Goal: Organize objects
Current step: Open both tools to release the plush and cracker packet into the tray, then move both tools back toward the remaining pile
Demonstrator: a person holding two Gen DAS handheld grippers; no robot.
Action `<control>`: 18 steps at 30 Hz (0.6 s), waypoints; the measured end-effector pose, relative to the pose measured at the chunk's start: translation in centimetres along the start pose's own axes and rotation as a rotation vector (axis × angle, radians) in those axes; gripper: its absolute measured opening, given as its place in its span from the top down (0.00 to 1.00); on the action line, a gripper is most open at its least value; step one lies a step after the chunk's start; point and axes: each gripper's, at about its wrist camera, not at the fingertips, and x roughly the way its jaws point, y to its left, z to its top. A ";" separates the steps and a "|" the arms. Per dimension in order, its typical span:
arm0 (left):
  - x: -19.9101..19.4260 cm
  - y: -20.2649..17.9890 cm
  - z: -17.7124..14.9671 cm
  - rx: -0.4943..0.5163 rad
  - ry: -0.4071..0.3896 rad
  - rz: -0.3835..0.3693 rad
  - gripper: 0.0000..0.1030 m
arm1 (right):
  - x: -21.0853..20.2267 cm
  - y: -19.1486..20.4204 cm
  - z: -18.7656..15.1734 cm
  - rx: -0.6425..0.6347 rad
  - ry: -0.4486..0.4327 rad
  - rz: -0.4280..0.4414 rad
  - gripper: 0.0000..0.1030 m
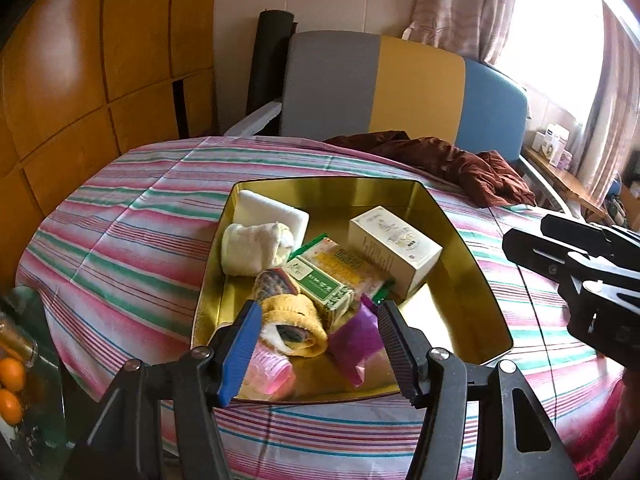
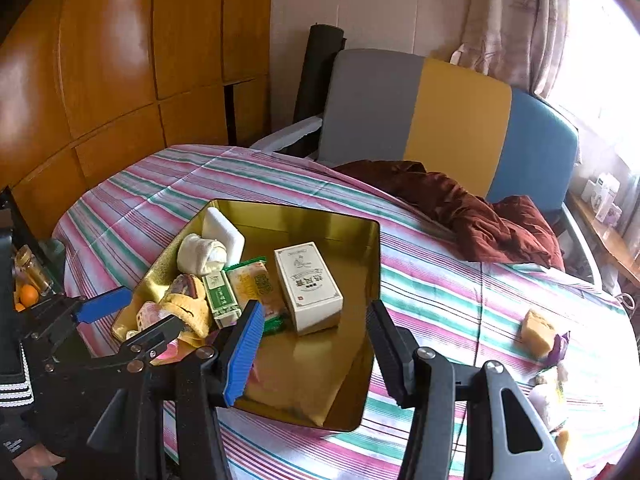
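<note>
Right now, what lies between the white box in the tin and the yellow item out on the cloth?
In the right wrist view, only the tin's wall and bare striped cloth separate the white box from the yellow item.

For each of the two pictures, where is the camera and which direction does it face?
Left wrist: on the left gripper, facing down-forward into the gold metal tin; right gripper at right edge.
Right wrist: on the right gripper, facing the tin's near right side; left gripper and dark sleeve at left.
Shared: tin, white carton, striped cloth.
</note>
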 end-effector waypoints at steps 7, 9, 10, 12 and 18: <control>-0.4 -1.3 0.1 0.029 -0.006 -0.016 0.41 | -0.6 -1.1 -0.6 0.012 -0.004 -0.025 0.48; -0.5 -1.8 0.1 0.038 -0.007 -0.023 0.41 | -0.7 -1.5 -0.8 0.015 -0.002 -0.033 0.48; -0.5 -2.1 0.2 0.045 -0.008 -0.028 0.41 | -0.7 -1.7 -0.9 0.019 -0.002 -0.037 0.48; -0.7 -2.6 0.3 0.060 -0.013 -0.036 0.41 | -0.8 -2.4 -1.3 0.034 0.001 -0.049 0.48; -0.7 -4.7 0.6 0.111 -0.018 -0.071 0.40 | -0.9 -5.1 -2.8 0.081 0.027 -0.100 0.48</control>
